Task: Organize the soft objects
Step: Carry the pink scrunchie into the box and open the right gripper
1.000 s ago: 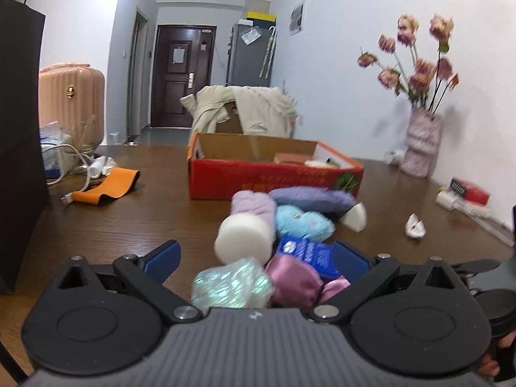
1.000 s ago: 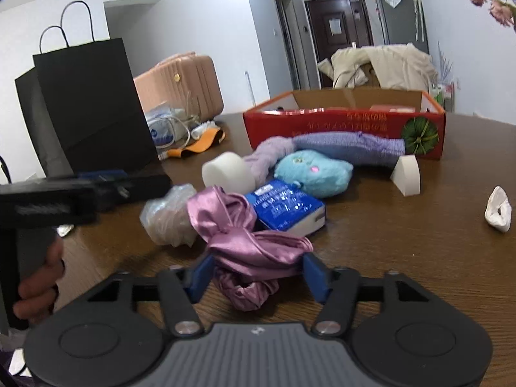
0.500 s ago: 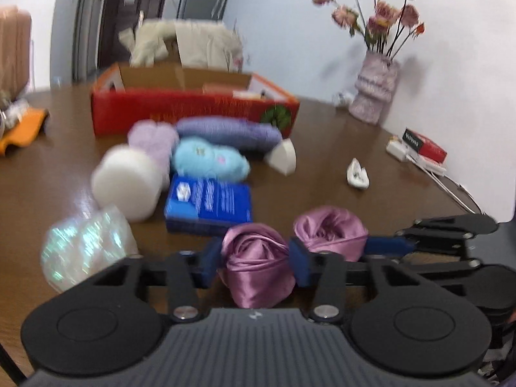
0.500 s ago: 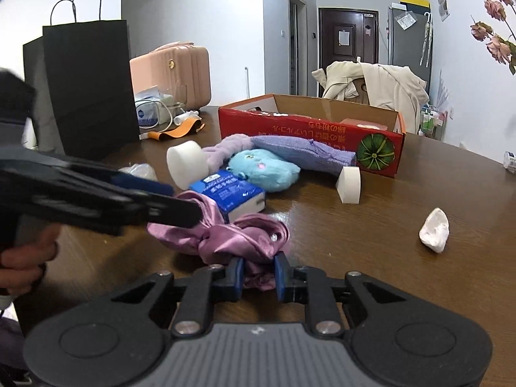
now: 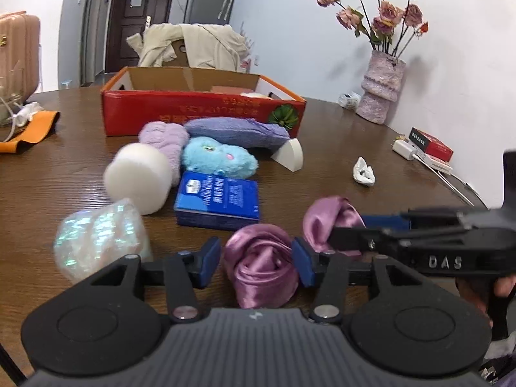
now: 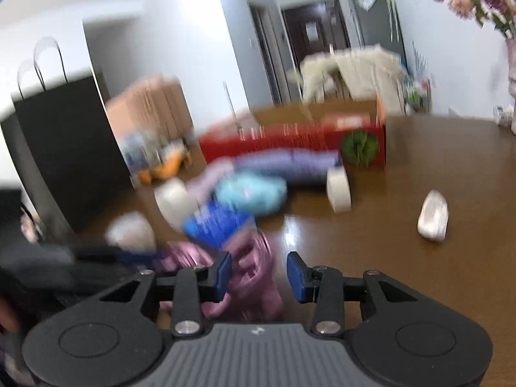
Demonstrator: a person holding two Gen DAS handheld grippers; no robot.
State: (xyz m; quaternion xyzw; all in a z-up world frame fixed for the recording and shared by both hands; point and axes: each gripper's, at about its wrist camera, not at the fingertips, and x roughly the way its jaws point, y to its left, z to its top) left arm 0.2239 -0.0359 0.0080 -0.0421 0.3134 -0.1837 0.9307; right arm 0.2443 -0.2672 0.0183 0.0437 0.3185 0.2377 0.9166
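On my left wrist view, the left gripper point(image 5: 257, 259) sits low over the table point(image 5: 338, 148); its blue pads stand on either side of a roll of the pink satin cloth point(image 5: 261, 267), the right pad against the fabric, the left one with a sliver of gap, so I read the fingers as parted around the cloth rather than pinching it. The right gripper point(image 5: 371, 225) reaches in from the right with its tips on the cloth's other lobe, and from this side I cannot tell whether they bite it; just beyond lies a blue pack point(image 5: 219, 198); left of it a white foam roll point(image 5: 138, 177) and a shiny bag point(image 5: 96, 242); behind them a blue plush point(image 5: 219, 158), a lilac towel point(image 5: 164, 142) and a purple towel point(image 5: 238, 132) lying against a red box point(image 5: 200, 113); a white wedge point(image 5: 288, 156) stands near the box's right end; a vase point(image 5: 382, 90) is by the wall.

My right wrist view is smeared by blur; the right gripper point(image 6: 259, 272) has its fingers spread, with the cloth point(image 6: 251, 271) lying between them toward the left pad point(image 6: 222, 272) and clear of the right one; the left gripper point(image 6: 142, 254) comes in from the left onto the cloth; the box point(image 6: 290, 138) and a black bag point(image 6: 67, 148) show behind.
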